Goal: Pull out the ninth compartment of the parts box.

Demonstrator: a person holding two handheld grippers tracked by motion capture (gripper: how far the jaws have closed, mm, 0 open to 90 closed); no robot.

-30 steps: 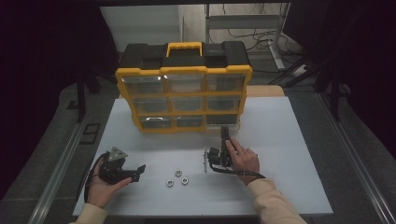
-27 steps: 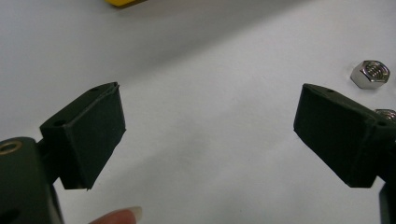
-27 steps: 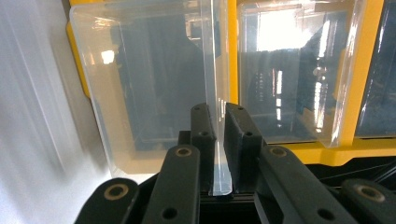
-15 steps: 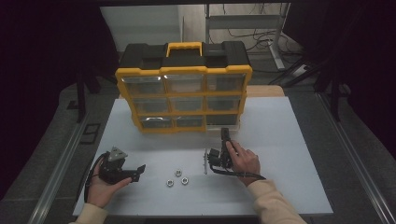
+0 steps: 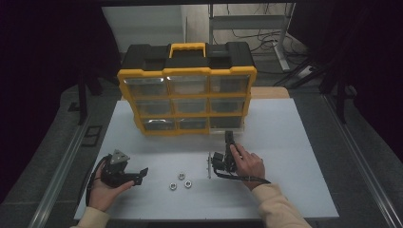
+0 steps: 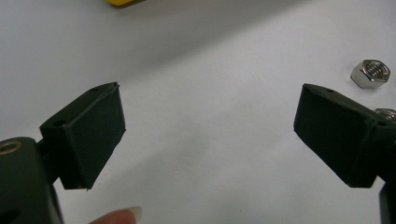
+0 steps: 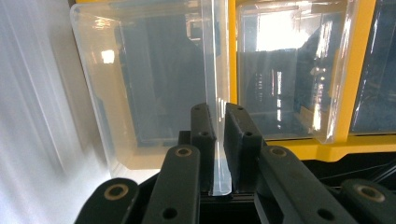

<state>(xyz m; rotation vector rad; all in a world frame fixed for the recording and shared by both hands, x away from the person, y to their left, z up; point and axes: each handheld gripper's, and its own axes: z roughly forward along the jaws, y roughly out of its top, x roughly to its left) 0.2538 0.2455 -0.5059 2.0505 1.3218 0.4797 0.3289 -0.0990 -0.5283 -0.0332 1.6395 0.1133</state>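
- The left claw [image 5: 141,174] rests low over the white surface [image 5: 285,142] at the near left, held in the person's left hand [image 5: 107,192], and it points toward the middle.
- In the left gripper view, the left claw [image 6: 208,135] stands wide open, with bare surface between the two pads and nothing held.
- Three metal nuts [image 5: 180,180] lie loose on the surface just beyond the left claw, between the two hands; one nut [image 6: 371,73] shows beside the far pad in the left gripper view.
- The right claw [image 5: 209,165] lies on the surface right of the nuts, under the person's right hand [image 5: 247,164], and it is clamped on a clear plastic drawer [image 5: 208,166] that stands on edge there.
- In the right gripper view, the right claw [image 7: 217,126] has its pads pressed on either side of the thin wall of the clear plastic drawer [image 7: 154,84].
- The yellow and black organiser [image 5: 186,92] stands upright at the back of the surface, well apart from the left claw, with its clear drawer fronts facing the person.
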